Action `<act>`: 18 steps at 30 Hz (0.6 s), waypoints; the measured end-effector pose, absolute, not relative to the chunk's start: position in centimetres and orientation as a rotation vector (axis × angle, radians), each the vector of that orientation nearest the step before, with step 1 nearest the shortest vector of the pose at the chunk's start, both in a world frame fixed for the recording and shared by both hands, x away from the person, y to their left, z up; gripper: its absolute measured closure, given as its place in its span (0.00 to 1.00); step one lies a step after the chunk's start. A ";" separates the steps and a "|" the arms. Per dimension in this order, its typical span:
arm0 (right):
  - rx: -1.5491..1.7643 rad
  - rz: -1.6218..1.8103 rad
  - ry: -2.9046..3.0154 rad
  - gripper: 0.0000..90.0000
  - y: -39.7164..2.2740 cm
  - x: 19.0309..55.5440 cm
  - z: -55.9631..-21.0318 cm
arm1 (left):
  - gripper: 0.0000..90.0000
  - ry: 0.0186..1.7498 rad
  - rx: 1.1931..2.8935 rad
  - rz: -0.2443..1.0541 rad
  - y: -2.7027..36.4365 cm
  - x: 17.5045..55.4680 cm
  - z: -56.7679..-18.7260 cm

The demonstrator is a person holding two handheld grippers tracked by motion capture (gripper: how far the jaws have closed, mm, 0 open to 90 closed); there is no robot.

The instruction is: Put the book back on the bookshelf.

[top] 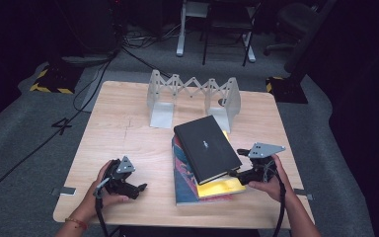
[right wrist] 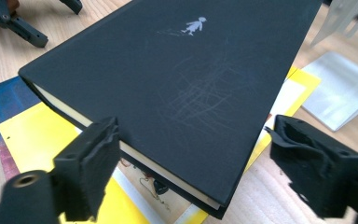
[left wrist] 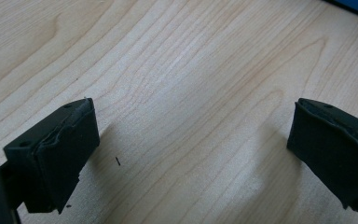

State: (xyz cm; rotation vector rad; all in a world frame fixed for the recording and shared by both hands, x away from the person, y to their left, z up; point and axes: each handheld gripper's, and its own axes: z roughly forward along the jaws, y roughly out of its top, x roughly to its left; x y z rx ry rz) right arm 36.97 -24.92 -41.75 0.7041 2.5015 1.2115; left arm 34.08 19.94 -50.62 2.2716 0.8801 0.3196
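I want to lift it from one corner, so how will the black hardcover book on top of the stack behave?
The black book looks stiff: its cover lies flat, so it should not flop. It is thick, so probably heavy at one corner and apt to sag from the right gripper. Its matte cover seems grippy, yet it may slide on the yellow book beneath.

Wooden table [top: 128, 133] (books [top: 197, 182], bookend rack [top: 192, 96])

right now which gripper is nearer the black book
Right. The right gripper sits at the black book's near corner, open jaws flanking it. The left gripper rests apart on the bare table, open, left of the stack.
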 end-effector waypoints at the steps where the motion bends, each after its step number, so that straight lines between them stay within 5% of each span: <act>1: 0.712 1.220 2.511 0.14 -25.0 37.1 -41.8 | 0.02 0.880 2.272 0.320 19.9 34.1 -50.6; 9: 0.756 1.246 2.594 0.00 -25.0 38.9 -42.4 | 0.02 0.874 2.271 0.316 19.9 34.2 -50.6; 18: 0.726 1.329 2.676 0.03 -24.4 39.2 -43.1 | 0.09 0.880 2.251 0.317 19.9 34.5 -50.6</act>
